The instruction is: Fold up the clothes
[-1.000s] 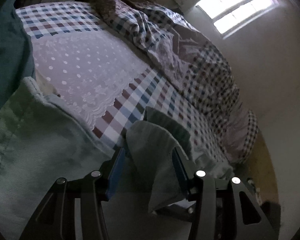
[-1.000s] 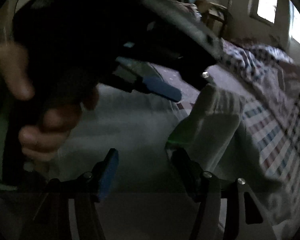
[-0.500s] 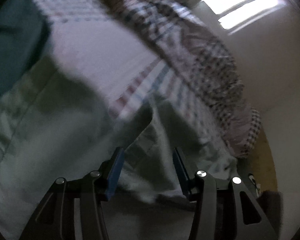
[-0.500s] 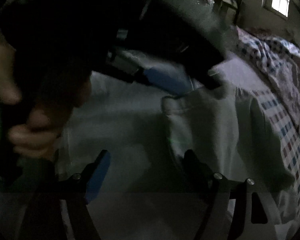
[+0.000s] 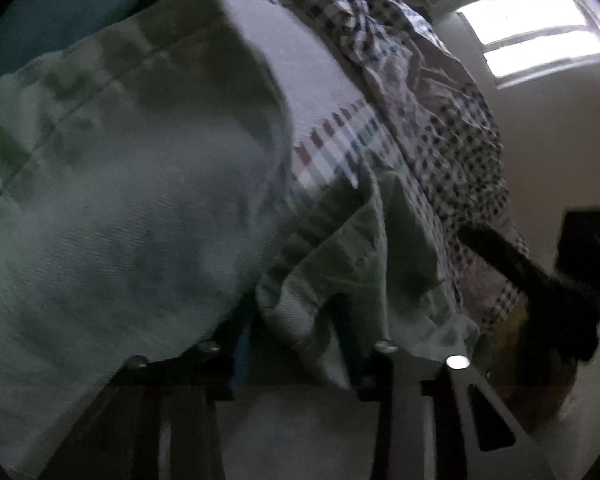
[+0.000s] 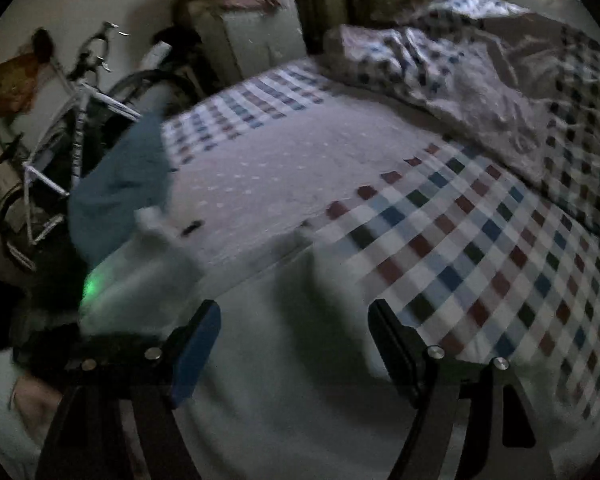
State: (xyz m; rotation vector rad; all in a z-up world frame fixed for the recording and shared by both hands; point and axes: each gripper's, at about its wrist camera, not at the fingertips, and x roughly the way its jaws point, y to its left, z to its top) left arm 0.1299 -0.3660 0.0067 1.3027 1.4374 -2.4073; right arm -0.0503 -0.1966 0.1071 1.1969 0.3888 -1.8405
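Note:
A pale grey-green garment (image 5: 120, 216) lies on a bed with a checked sheet (image 6: 480, 248). In the left wrist view a bunched fold of it (image 5: 352, 264) sits between the fingers of my left gripper (image 5: 296, 344), whose jaws stand apart around the cloth; more cloth drapes over the left finger. In the right wrist view the same garment (image 6: 292, 360) spreads under my right gripper (image 6: 296, 352), which is open and empty above it. The other gripper shows dark at the right of the left wrist view (image 5: 572, 280).
A crumpled checked quilt (image 6: 500, 80) lies along the bed's far side. A teal cloth (image 6: 120, 184) hangs at the bed's left edge. A bicycle (image 6: 60, 120) and boxes stand against the wall beyond. A bright window (image 5: 540, 36) is at the upper right.
My left gripper has dropped low onto the garment, which now fills its view and covers its left finger. My right gripper has swung away from the left gripper and now faces the bed.

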